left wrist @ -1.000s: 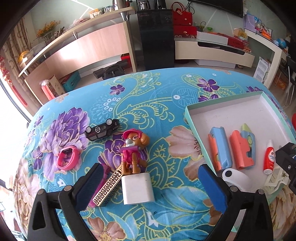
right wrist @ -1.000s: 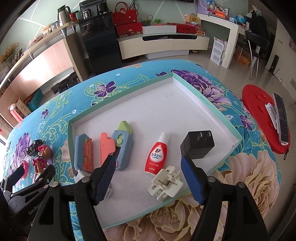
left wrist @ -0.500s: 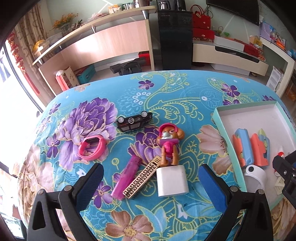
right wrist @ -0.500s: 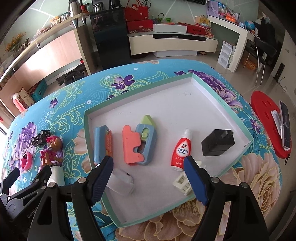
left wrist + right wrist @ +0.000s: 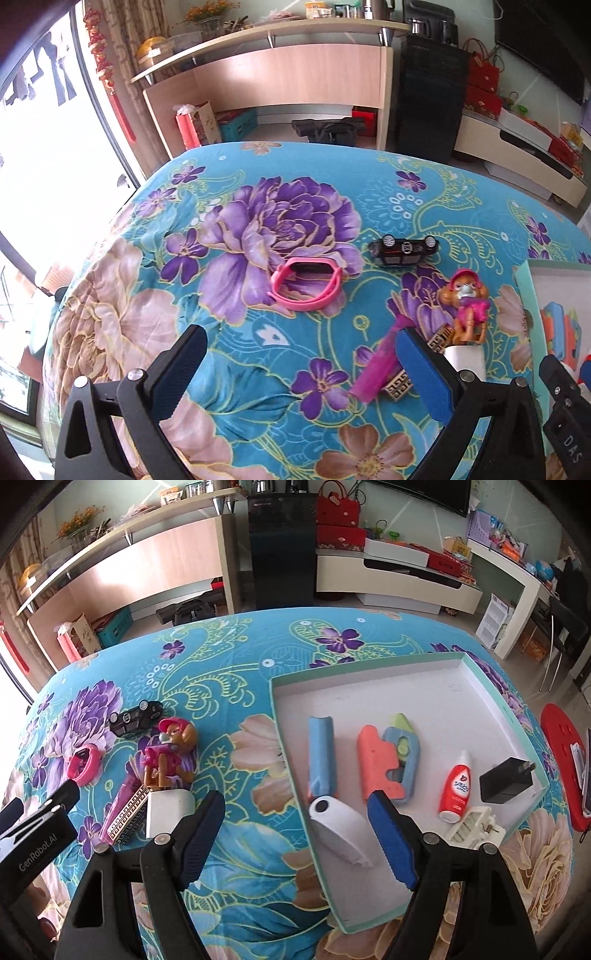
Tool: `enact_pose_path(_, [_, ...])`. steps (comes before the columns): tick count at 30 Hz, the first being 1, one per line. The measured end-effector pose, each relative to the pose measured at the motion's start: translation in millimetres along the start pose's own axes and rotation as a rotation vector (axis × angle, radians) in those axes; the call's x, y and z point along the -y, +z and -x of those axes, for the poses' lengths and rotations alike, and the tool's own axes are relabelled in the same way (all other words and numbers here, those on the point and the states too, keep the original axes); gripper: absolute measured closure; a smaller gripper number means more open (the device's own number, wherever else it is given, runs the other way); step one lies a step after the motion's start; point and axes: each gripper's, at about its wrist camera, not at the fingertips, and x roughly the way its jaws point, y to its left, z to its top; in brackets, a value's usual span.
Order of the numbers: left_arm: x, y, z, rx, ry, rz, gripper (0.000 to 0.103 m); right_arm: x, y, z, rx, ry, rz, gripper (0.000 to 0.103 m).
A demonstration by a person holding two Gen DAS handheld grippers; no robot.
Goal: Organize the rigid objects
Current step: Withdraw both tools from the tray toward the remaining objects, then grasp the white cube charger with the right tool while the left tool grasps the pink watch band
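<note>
We have swung the left gripper (image 5: 301, 365) leftward; it now hovers released near the pink band (image 5: 304, 283), suggesting that item is next. Right of the band lie the glossy black car (image 5: 404, 249) and the moulded plastic pup figure (image 5: 466, 306). Farther right, the right gripper (image 5: 295, 836) hangs released over the rim of the shallow cardboard tray (image 5: 369, 666).
</note>
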Motion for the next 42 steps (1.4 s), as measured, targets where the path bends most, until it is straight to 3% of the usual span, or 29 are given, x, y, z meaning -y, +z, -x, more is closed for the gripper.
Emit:
enact_pose_path(8, [-40,0,-5,-0.012,0.023,0.089,0.000,-37,-8,-9,-0.002,0.044,0.102,0.023])
enact_pose_path(16, [-70,-3,-11,-0.018,0.042,0.140,0.000,-54,-12,-13,-0.024,0.153,0.131,0.023])
enact_pose_path(24, [-75,-8,-32,-0.070,-0.039,0.175,0.000,-60,-15,-20,-0.046,0.202,0.165,0.023])
enact_pose_path(42, [-71,-12,-72,-0.162,-0.091,0.184,0.000,-84,-11,-42,-0.092,0.096,0.288,0.023])
